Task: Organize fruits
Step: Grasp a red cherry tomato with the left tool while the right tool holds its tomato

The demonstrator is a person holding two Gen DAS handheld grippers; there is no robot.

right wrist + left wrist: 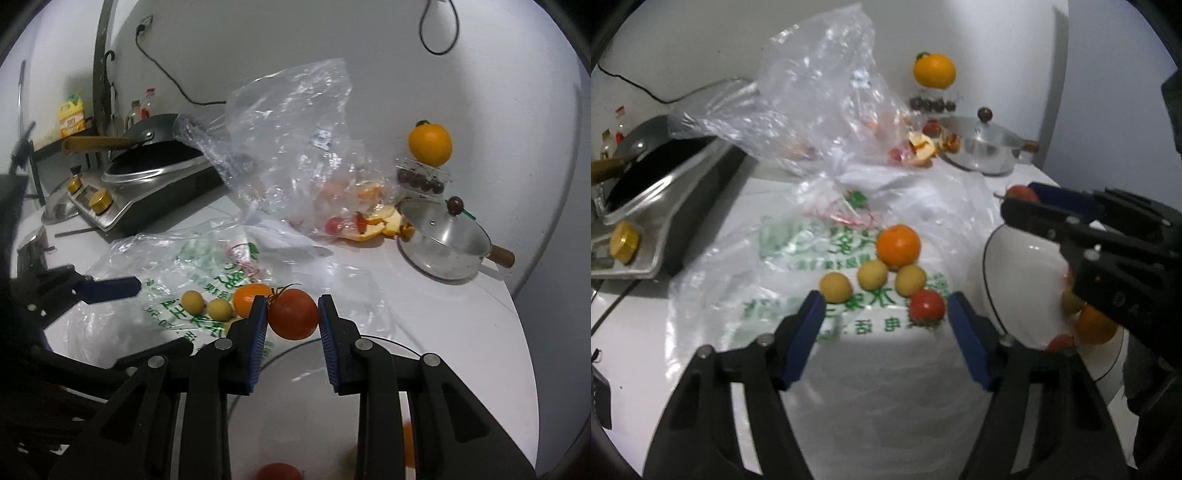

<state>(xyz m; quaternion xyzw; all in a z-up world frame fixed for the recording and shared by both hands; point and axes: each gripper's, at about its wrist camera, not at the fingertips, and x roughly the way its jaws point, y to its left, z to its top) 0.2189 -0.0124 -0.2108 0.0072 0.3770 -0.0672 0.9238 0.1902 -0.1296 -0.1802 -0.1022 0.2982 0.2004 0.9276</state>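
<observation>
On a flat printed plastic bag (849,354) lie an orange (898,246), three small yellow fruits (872,274) and a red tomato (927,305). My left gripper (886,317) is open just before them, its right finger beside the red tomato. My right gripper (292,314) is shut on a second tomato (292,314) and holds it above the far rim of a white bowl (314,406). The right gripper also shows in the left wrist view (1030,206), over the bowl (1023,258), which holds an orange (1093,326) and other fruit.
A crumpled clear bag (295,155) with peels stands behind. A steel pot with lid (445,240) sits at the back right, with an orange (430,144) on a box of dark fruit behind it. A stove with a black pan (147,173) is at the left.
</observation>
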